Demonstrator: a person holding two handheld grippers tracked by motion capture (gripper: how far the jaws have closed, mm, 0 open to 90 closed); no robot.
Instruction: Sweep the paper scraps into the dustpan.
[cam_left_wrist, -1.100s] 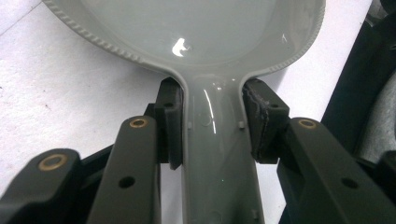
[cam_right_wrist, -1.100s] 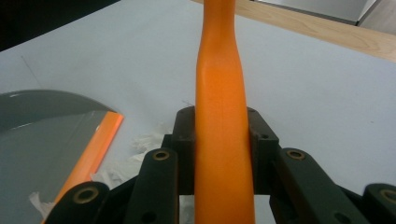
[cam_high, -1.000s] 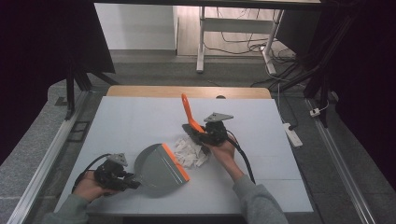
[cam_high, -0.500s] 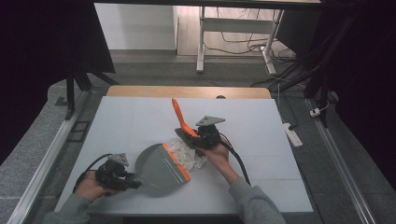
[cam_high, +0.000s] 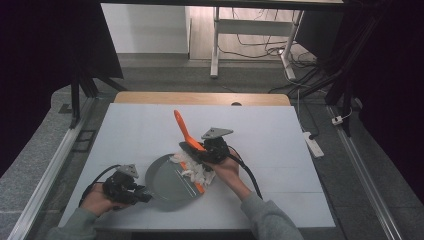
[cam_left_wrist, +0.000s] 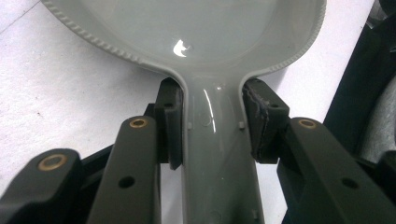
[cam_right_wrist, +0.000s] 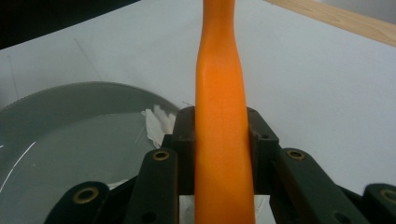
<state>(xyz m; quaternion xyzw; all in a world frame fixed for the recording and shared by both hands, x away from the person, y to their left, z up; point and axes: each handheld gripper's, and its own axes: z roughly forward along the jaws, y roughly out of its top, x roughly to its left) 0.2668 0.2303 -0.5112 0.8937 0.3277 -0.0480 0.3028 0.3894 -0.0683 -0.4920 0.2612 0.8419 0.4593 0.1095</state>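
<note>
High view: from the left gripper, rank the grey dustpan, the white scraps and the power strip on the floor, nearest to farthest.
From the left gripper, at the table's near left:
1. Grey dustpan: just to its right, its handle clamped in the jaws.
2. White scraps: at the dustpan's far right edge, by the right gripper.
3. Power strip: on the floor past the table's right edge.
</note>
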